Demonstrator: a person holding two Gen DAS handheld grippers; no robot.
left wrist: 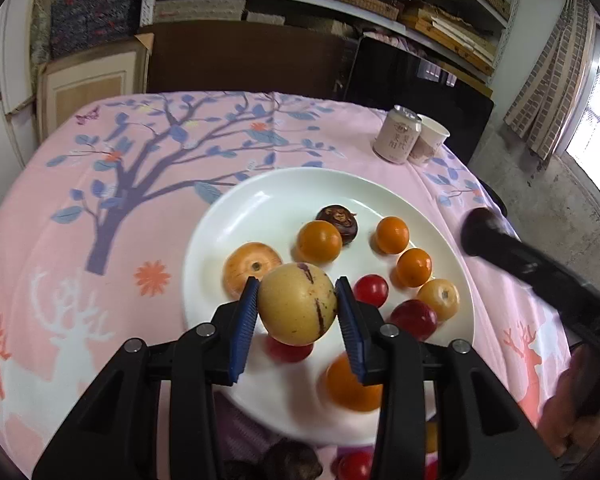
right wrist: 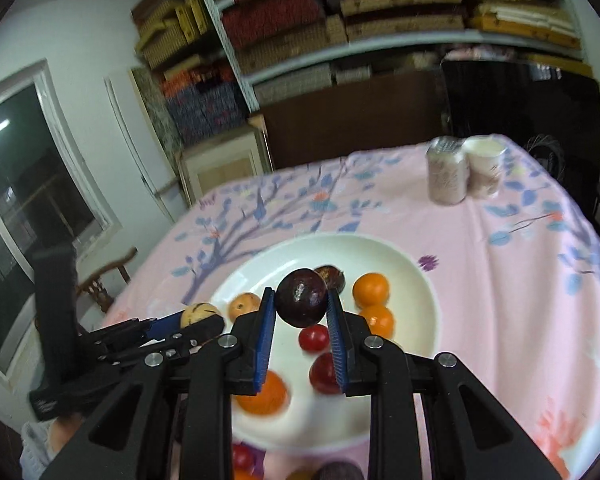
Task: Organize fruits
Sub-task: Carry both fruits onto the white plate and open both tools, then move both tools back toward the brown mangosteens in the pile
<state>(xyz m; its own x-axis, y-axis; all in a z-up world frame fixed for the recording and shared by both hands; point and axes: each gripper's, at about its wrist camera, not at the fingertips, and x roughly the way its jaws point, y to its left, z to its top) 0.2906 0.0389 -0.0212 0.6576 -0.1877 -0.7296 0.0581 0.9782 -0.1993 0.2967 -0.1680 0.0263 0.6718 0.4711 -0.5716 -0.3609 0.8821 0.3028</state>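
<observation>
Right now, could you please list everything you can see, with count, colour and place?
plate: one, white, on the tablecloth
tablecloth: one, pink with a tree print, covering the table
orange fruits: several, on the plate
red fruits: a few, on the plate
dark fruit: one, brown, at the plate's far side
can: one, pale, far right corner
paper cup: one, white, beside the can
left gripper: shut on a yellow fruit, above the plate
right gripper: shut on a dark purple fruit, above the plate
</observation>
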